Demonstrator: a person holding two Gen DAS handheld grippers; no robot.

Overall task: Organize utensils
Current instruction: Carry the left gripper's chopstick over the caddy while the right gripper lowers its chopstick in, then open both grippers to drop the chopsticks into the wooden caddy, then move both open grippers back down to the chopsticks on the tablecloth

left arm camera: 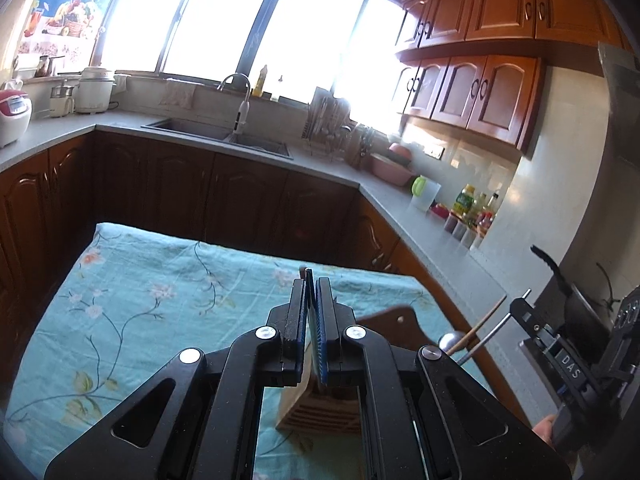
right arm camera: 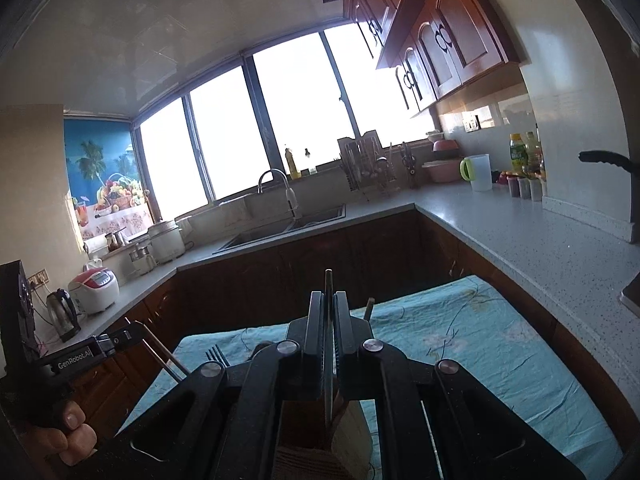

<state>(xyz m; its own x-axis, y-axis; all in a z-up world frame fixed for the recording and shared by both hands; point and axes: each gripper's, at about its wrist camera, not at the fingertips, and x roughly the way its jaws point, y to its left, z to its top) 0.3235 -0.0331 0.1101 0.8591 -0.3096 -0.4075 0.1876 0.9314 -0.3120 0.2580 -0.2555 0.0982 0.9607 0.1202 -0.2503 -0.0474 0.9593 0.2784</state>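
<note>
A wooden utensil block (left arm camera: pixel 320 412) stands on the floral teal cloth (left arm camera: pixel 132 300), below both grippers. My left gripper (left arm camera: pixel 311 292) is shut on a thin dark flat utensil handle that sticks up between its pads, over the block. My right gripper (right arm camera: pixel 329 304) is shut on a thin dark blade-like utensil (right arm camera: pixel 329 360) that runs down into the block (right arm camera: pixel 352 432). In the right wrist view a fork (right arm camera: pixel 218 356) and a wooden stick (right arm camera: pixel 368 307) show near the block. The right gripper's body (left arm camera: pixel 576 360) shows in the left view with chopstick-like sticks (left arm camera: pixel 480 326).
Behind the clothed table (right arm camera: pixel 480 344) runs a U-shaped grey counter (left arm camera: pixel 452 248) with a sink (left arm camera: pixel 224 134), a dish rack (left arm camera: pixel 324 120), a pink bowl (left arm camera: pixel 390 168), bottles (left arm camera: pixel 468 204), rice cookers (left arm camera: pixel 14 114) and a kettle (right arm camera: pixel 62 314). A dark wooden chair back (left arm camera: pixel 396 326) stands by the table.
</note>
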